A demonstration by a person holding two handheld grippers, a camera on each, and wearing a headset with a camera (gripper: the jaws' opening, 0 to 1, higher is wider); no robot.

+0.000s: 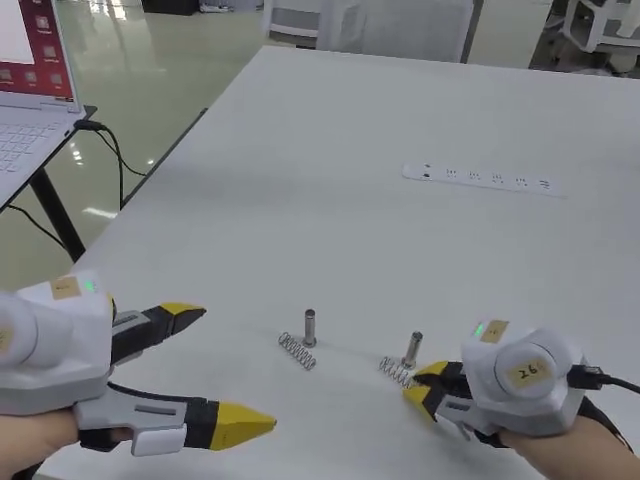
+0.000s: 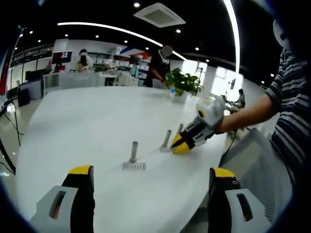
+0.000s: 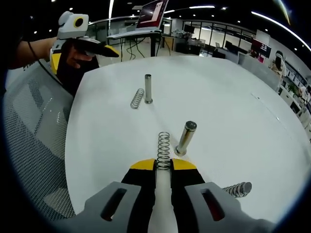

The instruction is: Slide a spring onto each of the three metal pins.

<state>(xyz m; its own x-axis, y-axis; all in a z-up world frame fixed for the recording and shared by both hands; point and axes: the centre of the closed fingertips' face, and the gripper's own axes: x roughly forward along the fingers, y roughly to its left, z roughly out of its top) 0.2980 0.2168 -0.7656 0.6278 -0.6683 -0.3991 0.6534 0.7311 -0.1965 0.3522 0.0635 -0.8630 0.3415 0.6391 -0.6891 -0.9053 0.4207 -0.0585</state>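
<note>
- The spring (image 3: pixel 164 143) lies flat on the table (image 1: pixel 350 200), its near end caught between the tips of the right gripper (image 3: pixel 164 165). The jaws are closed on it, and the coil runs straight ahead of them.
- Just beside that spring, ahead of the right jaw's tip, the near pin (image 3: pixel 185 138) stands on its base, leaning a little in the right gripper view.
- Off to the outer side of the right jaw, a third pin (image 3: pixel 238 189) lies on its side with coils around it.
- Farther ahead of the right gripper's tips, the far pin (image 3: pixel 147 89) stands upright, and a second spring (image 3: pixel 137 98) lies at its foot.
- The left gripper (image 2: pixel 151 171) holds nothing, its jaws spread wide. In its own view the far pin and second spring sit ahead of the gap, closer to the left jaw.
- Well beyond both grippers, a power strip (image 1: pixel 478 178) lies on the table, and a laptop (image 1: pixel 25 110) sits off the table's left edge.
</note>
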